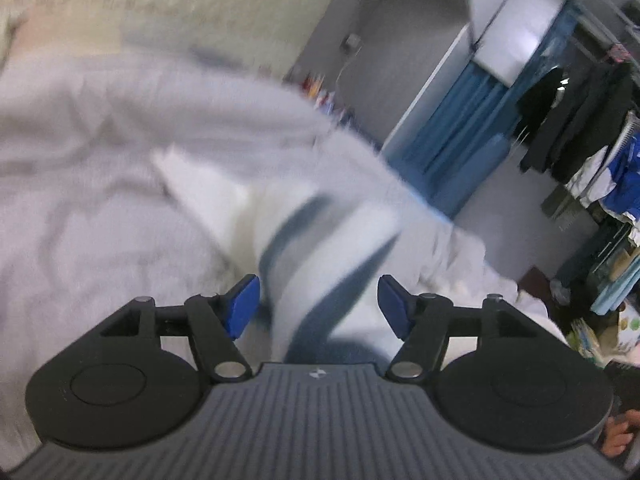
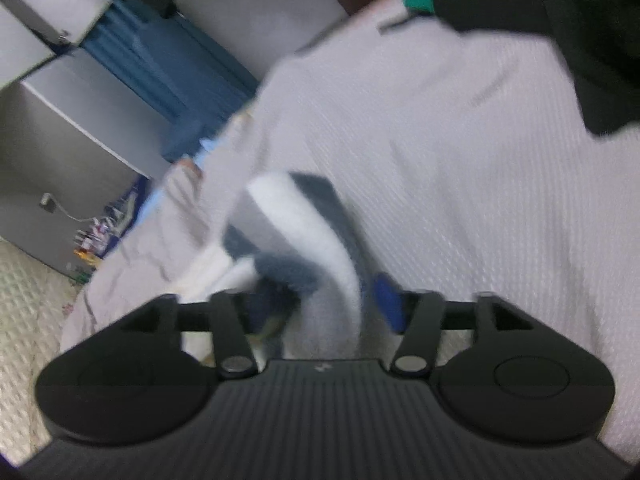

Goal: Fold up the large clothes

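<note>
Both my feeds are smeared with motion blur. On the left wrist view the striped garment (image 1: 320,248) and the pale bedsheet (image 1: 100,200) are streaked soft, while the left gripper (image 1: 319,304) body stays crisp and the hanging clothes (image 1: 580,128) at the right edge read fairly sharp. On the right wrist view even the right gripper (image 2: 320,300) fingertips are blurred. Lighting is soft, even and cool indoors, without harsh shadows or glare. Fisheye bending curves the walls and cabinet (image 1: 516,24) at the edges.

garment (image 1: 304,240): white, blue-grey stripes | bedsheet (image 2: 460,200): pale grey, dotted weave | fingers (image 1: 244,306): blue
</note>
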Tool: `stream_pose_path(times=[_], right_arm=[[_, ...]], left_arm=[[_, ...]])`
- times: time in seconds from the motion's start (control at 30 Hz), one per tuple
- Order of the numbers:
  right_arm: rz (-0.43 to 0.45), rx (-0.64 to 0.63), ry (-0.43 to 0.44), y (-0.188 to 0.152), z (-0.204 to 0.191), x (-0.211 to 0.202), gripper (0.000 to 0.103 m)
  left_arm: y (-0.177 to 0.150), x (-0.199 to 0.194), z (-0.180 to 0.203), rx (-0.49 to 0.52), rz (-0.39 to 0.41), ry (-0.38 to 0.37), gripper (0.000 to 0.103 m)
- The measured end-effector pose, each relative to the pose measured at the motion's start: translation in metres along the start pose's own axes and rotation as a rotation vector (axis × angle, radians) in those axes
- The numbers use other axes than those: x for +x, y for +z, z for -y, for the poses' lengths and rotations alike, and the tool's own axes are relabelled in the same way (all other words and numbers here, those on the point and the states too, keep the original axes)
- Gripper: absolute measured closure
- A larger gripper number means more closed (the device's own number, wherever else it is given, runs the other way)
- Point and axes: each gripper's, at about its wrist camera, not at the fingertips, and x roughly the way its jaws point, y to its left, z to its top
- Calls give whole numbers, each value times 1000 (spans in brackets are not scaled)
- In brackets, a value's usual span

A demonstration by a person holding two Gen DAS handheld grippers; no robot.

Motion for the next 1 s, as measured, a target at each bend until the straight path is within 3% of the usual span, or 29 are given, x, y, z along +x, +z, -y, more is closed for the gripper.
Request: stream_pose_path(times=[0.17,0.3,0.37,0.53,0.7,0.83,1.0], right_arm=[[148,-123,76,12,-19,-26,32],[228,-220,167,22,-26,-40,25],[178,-308,232,22,-40,-31,22],[-88,-491,374,-2,-74,13,24],[-104,-714,388,-27,-110,34,24],[-128,-819,427,-39,-131,55,24],[-157,-952,332,-64,-134,68,26]], left_arm=[[20,-12,38,95,79,-34,31],[30,13,75,141,29,-101,31],[36,39,91,149,-53,-147,31],[34,98,117,206,-159,-172,31],[17,142,108,237,-240,-182,31],[3,174,91,221,-324,-198,31],[-8,199,80,192,-388,-247,27]])
